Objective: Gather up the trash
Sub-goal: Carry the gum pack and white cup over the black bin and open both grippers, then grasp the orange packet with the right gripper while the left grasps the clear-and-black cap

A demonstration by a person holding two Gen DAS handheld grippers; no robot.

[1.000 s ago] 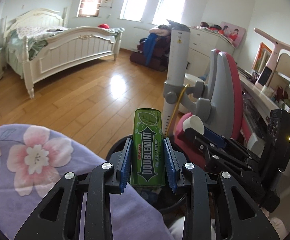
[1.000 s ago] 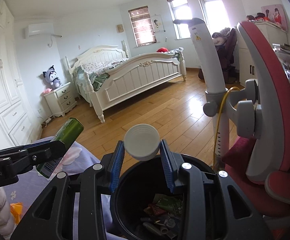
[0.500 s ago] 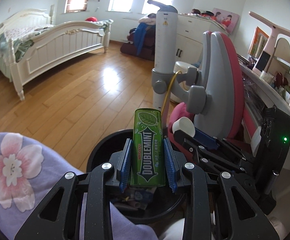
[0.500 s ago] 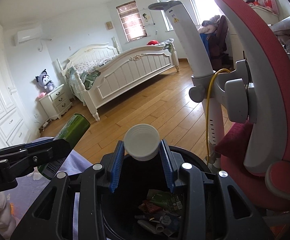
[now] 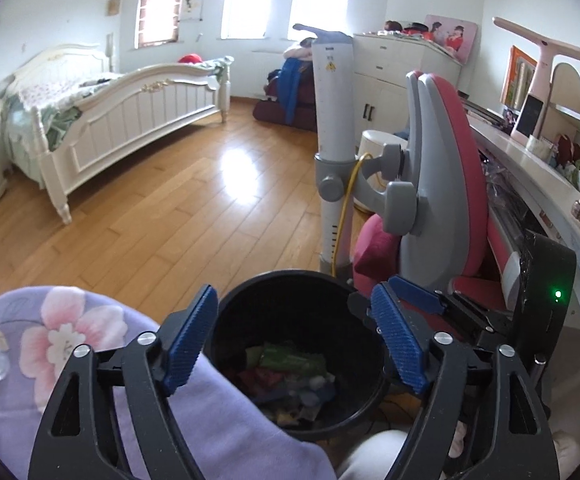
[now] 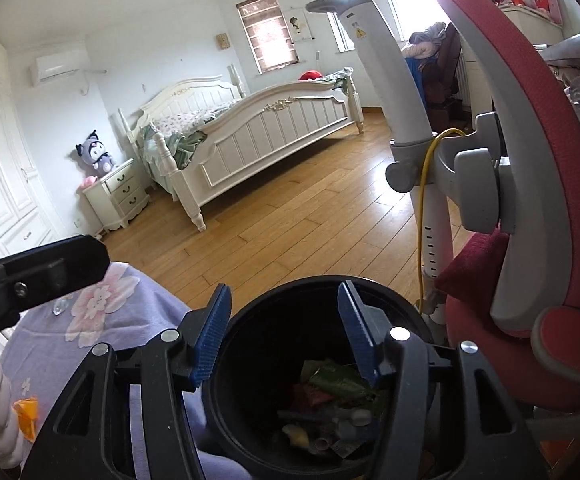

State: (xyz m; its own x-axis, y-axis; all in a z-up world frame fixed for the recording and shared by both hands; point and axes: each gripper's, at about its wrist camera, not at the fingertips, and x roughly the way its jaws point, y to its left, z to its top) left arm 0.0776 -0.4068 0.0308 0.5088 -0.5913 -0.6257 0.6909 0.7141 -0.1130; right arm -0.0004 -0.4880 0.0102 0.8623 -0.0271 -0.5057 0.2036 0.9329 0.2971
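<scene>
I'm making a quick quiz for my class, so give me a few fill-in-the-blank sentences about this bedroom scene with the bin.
1. Both pairs of tongs, left and right, hang over a round ____ bin.
2. The floor is made of ____.
3. The purple cloth beside the bin has a ____ pattern.
4. A plush toy sits on the ____.

Missing words: black; wood; flower; nightstand

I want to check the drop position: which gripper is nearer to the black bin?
Neither clearly. The left gripper and right gripper both hang over the bin, jaws opening with nothing between them.
</scene>
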